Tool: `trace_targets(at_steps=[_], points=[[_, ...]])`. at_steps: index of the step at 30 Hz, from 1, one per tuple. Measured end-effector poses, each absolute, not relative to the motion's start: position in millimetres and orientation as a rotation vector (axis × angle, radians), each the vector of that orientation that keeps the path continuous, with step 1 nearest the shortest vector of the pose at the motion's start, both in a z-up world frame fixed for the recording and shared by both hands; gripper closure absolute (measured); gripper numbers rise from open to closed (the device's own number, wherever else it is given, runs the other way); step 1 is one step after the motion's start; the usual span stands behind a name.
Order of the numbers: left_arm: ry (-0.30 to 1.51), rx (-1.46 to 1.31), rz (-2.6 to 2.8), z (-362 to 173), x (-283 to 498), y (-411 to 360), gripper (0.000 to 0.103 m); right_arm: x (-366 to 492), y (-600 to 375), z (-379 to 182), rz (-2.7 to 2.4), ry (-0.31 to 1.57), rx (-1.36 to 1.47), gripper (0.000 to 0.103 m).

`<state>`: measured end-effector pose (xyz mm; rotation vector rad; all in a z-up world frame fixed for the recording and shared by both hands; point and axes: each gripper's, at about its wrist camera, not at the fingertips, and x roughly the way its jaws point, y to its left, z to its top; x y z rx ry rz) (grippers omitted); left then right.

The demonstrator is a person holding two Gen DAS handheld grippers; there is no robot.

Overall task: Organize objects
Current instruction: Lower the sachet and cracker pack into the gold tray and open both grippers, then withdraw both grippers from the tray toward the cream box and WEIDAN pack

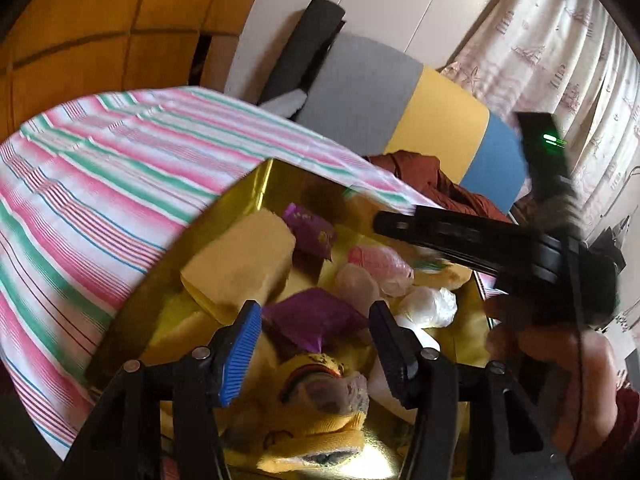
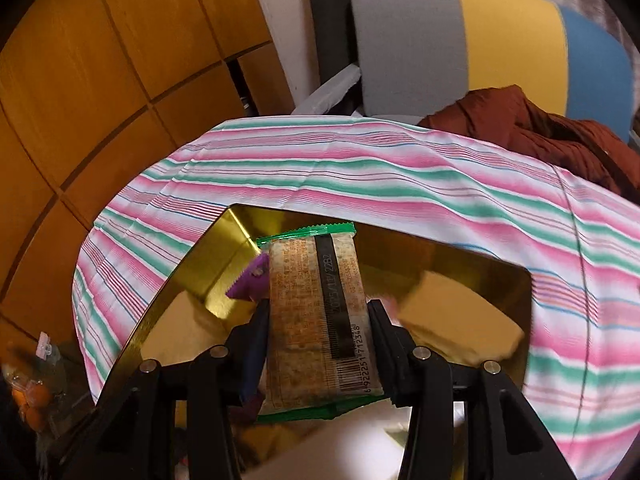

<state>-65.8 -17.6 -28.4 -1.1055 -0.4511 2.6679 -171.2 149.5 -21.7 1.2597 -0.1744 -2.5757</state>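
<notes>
Right gripper (image 2: 318,320) is pinching the green-edged snack packet (image 2: 316,312) over the gold box (image 2: 224,280) ahead, so we're likely binning it, while our left gripper (image 1: 314,334) is hovering wide over the purple packet (image 1: 316,320).

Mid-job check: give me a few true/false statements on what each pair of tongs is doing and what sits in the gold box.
1. The right tongs grip a green-edged snack packet. True.
2. The left tongs hold a purple packet. False: they are open above it, holding nothing.
3. The gold box rests on a striped cloth. True.
4. A yellow sponge block lies inside the box. True.
5. The box holds only one item. False: several packets and a yellow plush toy lie in it.
</notes>
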Motion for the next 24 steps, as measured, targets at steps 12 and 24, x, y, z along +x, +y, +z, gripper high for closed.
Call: trace_targets(at_steps=[12, 24], points=[[-0.459, -1.048, 2.730, -18, -56, -15, 0.046, -150, 141, -8, -2.647, -0.036, 1.153, 0.035], [-0.337, -1.034, 2.720, -12, -34, 18, 0.046, -98, 184, 2, -2.677, -0.149, 1.114, 0.035]])
